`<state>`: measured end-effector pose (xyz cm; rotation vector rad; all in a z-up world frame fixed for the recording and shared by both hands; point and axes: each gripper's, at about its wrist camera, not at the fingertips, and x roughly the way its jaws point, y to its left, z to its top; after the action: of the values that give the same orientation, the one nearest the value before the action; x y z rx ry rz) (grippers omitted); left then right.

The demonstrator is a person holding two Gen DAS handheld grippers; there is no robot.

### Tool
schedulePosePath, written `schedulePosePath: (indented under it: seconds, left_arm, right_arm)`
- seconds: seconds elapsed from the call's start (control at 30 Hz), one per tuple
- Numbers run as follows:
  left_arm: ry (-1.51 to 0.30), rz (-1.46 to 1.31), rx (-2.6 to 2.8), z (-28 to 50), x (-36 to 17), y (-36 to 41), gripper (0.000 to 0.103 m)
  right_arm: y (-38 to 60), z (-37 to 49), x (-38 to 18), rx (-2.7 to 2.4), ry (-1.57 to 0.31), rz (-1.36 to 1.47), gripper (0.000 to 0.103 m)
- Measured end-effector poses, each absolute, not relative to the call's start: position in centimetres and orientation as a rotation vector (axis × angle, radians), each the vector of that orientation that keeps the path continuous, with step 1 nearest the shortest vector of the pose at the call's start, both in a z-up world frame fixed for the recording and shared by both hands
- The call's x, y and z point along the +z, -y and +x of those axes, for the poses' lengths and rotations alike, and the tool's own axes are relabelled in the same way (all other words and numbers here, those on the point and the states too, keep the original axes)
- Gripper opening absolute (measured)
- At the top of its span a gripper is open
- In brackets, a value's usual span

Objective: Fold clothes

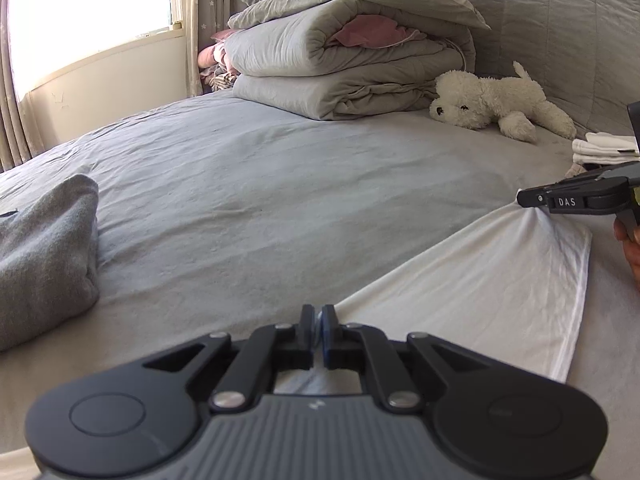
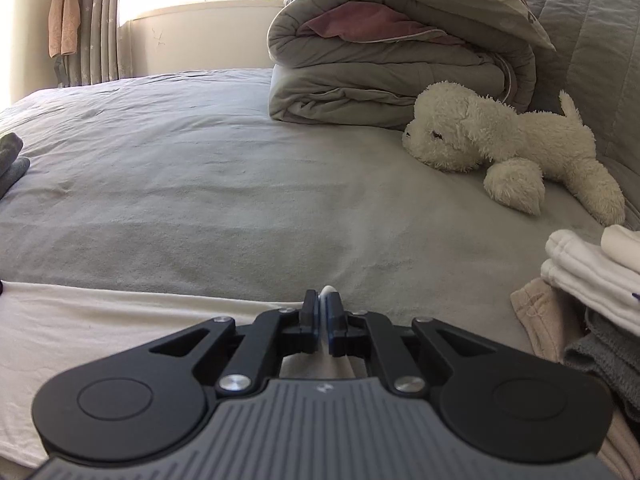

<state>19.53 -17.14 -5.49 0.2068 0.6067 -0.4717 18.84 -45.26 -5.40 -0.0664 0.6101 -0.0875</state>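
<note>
Your left gripper (image 1: 319, 322) is pinched tight on the white garment's (image 1: 480, 292) edge; your right gripper (image 2: 323, 312) is clamped on another edge. The garment lies stretched along the bed's (image 1: 260, 184) near edge. Risk: uneven pull slips thin cloth from a pinch, skewing the fold.

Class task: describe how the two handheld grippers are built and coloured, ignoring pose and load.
Left gripper and right gripper match: black linkage arms with silver rivets, round black side housings, a ribbed grey body bearing a small logo, and blue-faced finger pads. The right one's side reads DAS.
</note>
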Motion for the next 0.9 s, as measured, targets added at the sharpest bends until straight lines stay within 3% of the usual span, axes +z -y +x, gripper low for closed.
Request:
schedulePosePath:
  seconds: [0.07, 0.13, 0.27, 0.9]
  left_arm:
    - [-0.621, 0.170, -0.462, 19.6, -4.9, 16.6, 0.028]
    - [-0.627, 0.117, -0.451, 19.3, -4.1, 15.6, 0.037]
    - [-0.637, 0.089, -0.425, 18.3, -2.5, 13.5, 0.037]
    - [-0.730, 0.007, -0.348, 10.2, -0.6, -0.2, 0.037]
  right_arm:
    - [45.3, 18.5, -4.8, -0.102, -0.622, -0.050, 0.016]
    - [45.5, 17.8, -4.0, -0.102, -0.630, -0.017, 0.017]
    - [44.6, 15.9, -2.6, -0.070, -0.644, 0.029, 0.035]
    - [33.7, 9.0, -0.1, 0.153, -0.728, 0.074, 0.035]
